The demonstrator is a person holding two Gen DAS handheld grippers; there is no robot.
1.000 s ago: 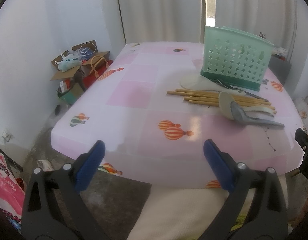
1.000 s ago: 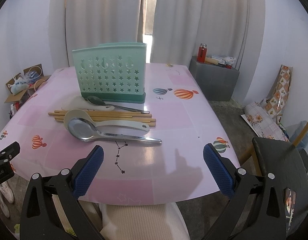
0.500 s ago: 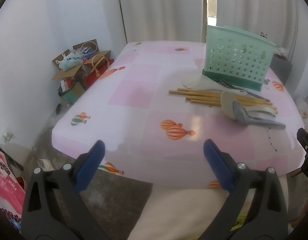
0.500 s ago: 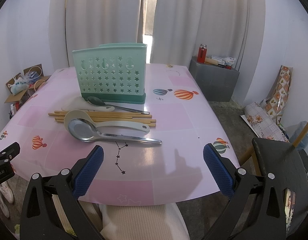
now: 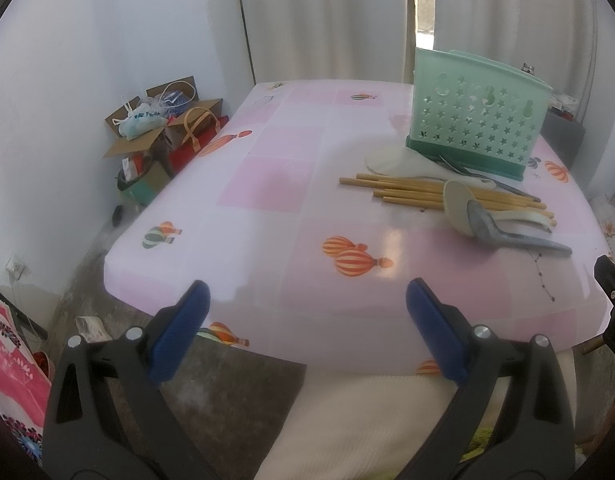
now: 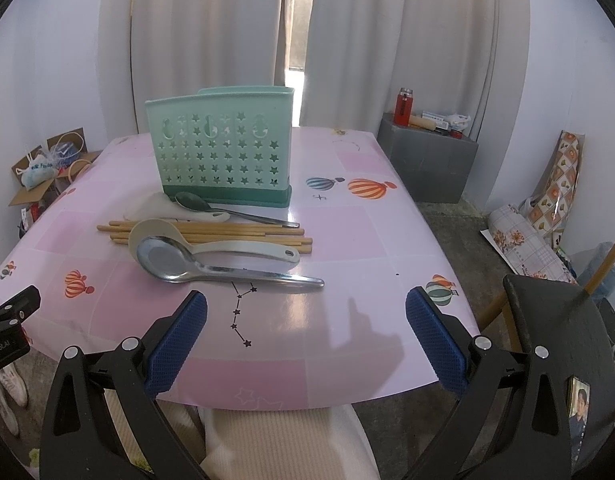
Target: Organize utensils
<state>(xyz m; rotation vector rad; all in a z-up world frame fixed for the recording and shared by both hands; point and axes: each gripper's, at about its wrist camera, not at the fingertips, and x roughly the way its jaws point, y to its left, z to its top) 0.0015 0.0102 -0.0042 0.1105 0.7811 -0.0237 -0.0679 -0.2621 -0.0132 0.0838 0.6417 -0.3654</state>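
Note:
A mint green utensil holder [image 6: 221,156] [image 5: 473,114] with star holes stands upright on the pink table [image 6: 347,240]. In front of it lie several wooden chopsticks [image 6: 243,234] [image 5: 407,192], a cream plastic ladle [image 6: 211,242] [image 5: 459,202], a large steel spoon [image 6: 211,266] [image 5: 507,232], a small dark steel spoon [image 6: 223,208] and a flat white spoon [image 5: 391,160]. My right gripper [image 6: 306,334] is open over the table's near edge, short of the steel spoon. My left gripper [image 5: 307,328] is open at the near left edge, well left of the utensils.
Cardboard boxes with bags [image 5: 167,128] sit on the floor left of the table. A grey box with a red bottle [image 6: 425,156] stands at the back right. A dark chair [image 6: 555,320] is close on the right. Curtains hang behind.
The left gripper has shifted slightly, so the holder and utensils sit a little further right and lower in its view. The right view is nearly unchanged.

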